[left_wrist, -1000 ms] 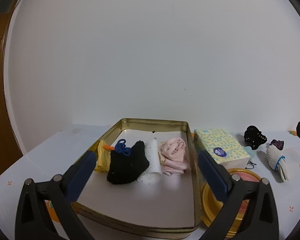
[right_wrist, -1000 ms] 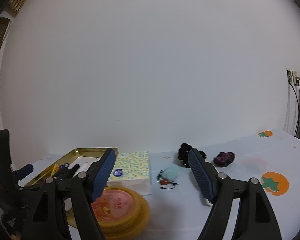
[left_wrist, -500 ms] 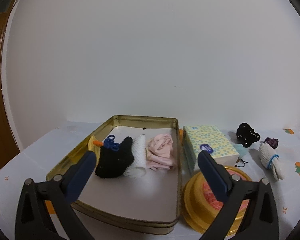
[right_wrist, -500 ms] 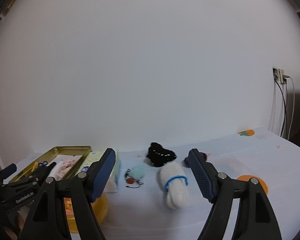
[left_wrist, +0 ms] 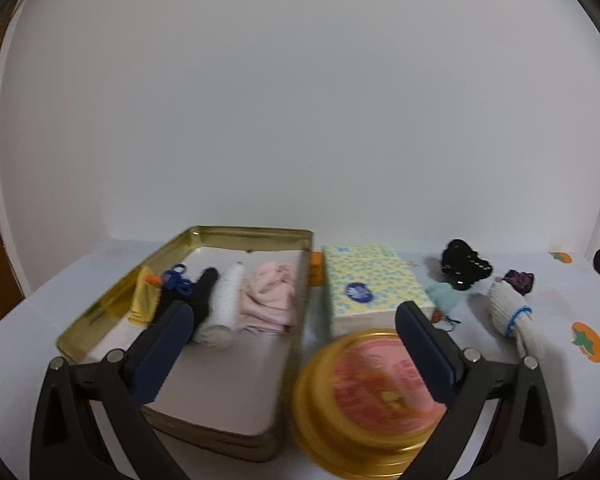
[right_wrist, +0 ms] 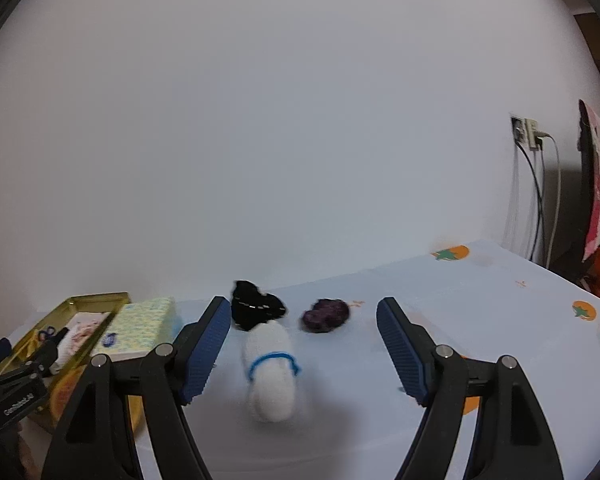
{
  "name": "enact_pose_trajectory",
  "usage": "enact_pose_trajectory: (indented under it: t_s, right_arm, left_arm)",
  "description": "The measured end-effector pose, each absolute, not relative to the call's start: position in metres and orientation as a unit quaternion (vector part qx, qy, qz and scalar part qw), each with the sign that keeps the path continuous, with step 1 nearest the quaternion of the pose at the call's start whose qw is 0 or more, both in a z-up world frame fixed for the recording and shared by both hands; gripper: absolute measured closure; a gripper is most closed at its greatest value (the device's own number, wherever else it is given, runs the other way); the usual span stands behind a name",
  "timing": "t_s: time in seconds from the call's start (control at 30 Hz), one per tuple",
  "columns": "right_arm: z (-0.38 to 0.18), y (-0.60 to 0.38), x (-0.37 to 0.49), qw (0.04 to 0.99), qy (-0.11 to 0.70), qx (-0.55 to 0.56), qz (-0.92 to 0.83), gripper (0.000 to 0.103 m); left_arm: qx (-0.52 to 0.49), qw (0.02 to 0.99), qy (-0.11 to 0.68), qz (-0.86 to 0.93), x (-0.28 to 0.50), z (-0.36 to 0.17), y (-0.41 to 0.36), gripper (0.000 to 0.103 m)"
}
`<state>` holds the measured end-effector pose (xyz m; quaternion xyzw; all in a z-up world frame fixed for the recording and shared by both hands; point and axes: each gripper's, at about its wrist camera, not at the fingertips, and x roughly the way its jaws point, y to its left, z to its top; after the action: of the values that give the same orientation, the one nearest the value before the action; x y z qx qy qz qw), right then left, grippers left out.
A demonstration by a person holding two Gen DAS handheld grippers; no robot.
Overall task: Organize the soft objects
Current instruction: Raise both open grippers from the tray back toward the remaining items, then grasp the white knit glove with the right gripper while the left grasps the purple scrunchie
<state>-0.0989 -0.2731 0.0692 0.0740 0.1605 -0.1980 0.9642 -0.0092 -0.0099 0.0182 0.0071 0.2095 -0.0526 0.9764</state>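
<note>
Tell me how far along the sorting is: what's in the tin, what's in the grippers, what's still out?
Done: four folded pieces, yellow, black, white and pink, lie in a row in the gold tin. In hand: nothing; the left gripper and right gripper are both open and empty. Left: the white roll with a blue band, the black piece and the purple piece still lie on the table; the right gripper faces the roll.

A row of folded cloths (left_wrist: 228,300) lies across the middle of the shallow gold metal tin (left_wrist: 100,316) at the bench's (right_wrist: 480,320) left end. Just right of the tin stands the yellow dotted tissue box (left_wrist: 374,284), the round gold-rimmed lid (left_wrist: 372,396) before it. Further right lies the white rolled sock with a blue band (right_wrist: 272,368), the black scrunchie (right_wrist: 256,308) and purple scrunchie (right_wrist: 326,314) behind it.
</note>
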Motion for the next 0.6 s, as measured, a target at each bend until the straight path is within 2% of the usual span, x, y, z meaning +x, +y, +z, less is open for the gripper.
enact_pose_trajectory:
  t_s: [0.33,0.6]
  right_arm:
    - [0.06,-0.316,-0.088,0.946,0.209,0.12,-0.217,0.026]
    - [0.033,-0.313,-0.024,0.93,0.326,0.124,-0.118,0.026]
  left_arm:
    - [0.035,0.967,0.224,-0.115,-0.02,0.015,-0.061,0.0]
    - [0.058,0.962,0.225,-0.143,-0.03,0.015,-0.086,0.0]
